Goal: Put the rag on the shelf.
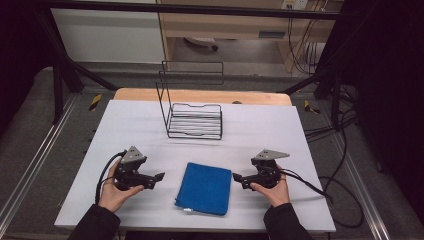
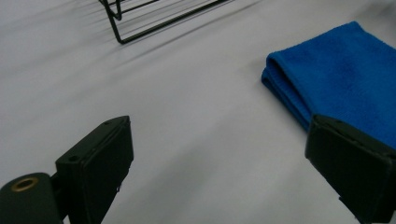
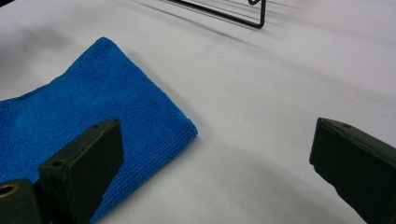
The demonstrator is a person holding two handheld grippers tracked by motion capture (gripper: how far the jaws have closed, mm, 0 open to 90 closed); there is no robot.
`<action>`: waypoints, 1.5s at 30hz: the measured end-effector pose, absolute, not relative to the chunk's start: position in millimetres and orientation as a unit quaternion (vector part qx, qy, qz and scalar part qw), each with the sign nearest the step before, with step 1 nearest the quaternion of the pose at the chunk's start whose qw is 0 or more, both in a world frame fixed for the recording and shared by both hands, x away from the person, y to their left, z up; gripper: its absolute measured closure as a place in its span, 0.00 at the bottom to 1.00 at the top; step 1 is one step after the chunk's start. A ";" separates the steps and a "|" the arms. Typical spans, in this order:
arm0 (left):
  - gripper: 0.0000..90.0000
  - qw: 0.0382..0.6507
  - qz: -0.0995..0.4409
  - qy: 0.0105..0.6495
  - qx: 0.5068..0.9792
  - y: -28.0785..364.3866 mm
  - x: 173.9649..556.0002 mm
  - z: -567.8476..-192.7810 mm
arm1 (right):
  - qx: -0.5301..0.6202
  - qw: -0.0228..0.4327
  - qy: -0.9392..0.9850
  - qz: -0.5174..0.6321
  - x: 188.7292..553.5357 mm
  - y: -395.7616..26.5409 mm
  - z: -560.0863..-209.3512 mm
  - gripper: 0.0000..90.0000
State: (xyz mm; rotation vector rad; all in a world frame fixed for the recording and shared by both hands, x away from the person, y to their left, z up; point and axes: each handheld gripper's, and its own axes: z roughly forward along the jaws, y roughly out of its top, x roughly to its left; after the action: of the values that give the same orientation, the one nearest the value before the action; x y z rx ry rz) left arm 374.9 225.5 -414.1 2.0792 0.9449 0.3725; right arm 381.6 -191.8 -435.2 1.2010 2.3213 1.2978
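Blue terry cloth (image 1: 205,188), folded into a rectangle, lies flat on the white table top (image 1: 280,130), near the person's edge & roughly mid-width. Everything else placed rel. to that cloth:

Left gripper (image 1: 159,176) sits just left of the cloth, held in the left hand (image 1: 116,192), jaws pointing toward the cloth's left edge but apart from it. In the left gripper view its jaws stand wide apart w/ nothing between them except bare table; gripper (image 2: 224,161) touches nothing. The cloth (image 2: 341,70) shows at upper right there, folded edge facing the camera, and the right-hand jaw overlaps its near corner in the picture; can't tell if there's contact.

Right gripper (image 1: 236,177) sits just right of the cloth, held in the right hand (image 1: 274,191), jaws pointing toward the cloth's right edge, v. close to it. In the right gripper view the gripper (image 3: 215,161) is likewise spread wide, holding nothing; the cloth (image 3: 88,107) lies at left, partly behind the left-hand jaw, its corner reaching toward the gap

Black wire rack (image 1: 192,112) stands beyond the cloth, well apart, toward the table's far side; its base bars show at the top of both gripper views (image 2: 140,18) (image 3: 224,11)
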 end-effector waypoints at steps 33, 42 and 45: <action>0.54 0.333 0.119 0.398 0.847 128.6 419.9 -430.2 | 0.409 0.108 0.794 0.436 378.0 -189.3 -438.2 0.05; 0.71 0.330 0.098 0.407 0.846 123.2 420.7 -438.2 | 0.409 0.106 0.793 0.438 378.6 -189.0 -438.4 0.05; 0.73 0.330 0.092 0.405 0.848 121.0 419.8 -439.3 | 0.409 0.105 0.793 0.439 378.7 -189.0 -438.4 0.05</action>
State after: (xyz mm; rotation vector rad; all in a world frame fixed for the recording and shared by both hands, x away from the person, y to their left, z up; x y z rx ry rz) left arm 419.8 121.0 -439.3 2.2169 1.0601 0.2402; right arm 378.7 -189.0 -438.4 1.2064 2.3381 1.2927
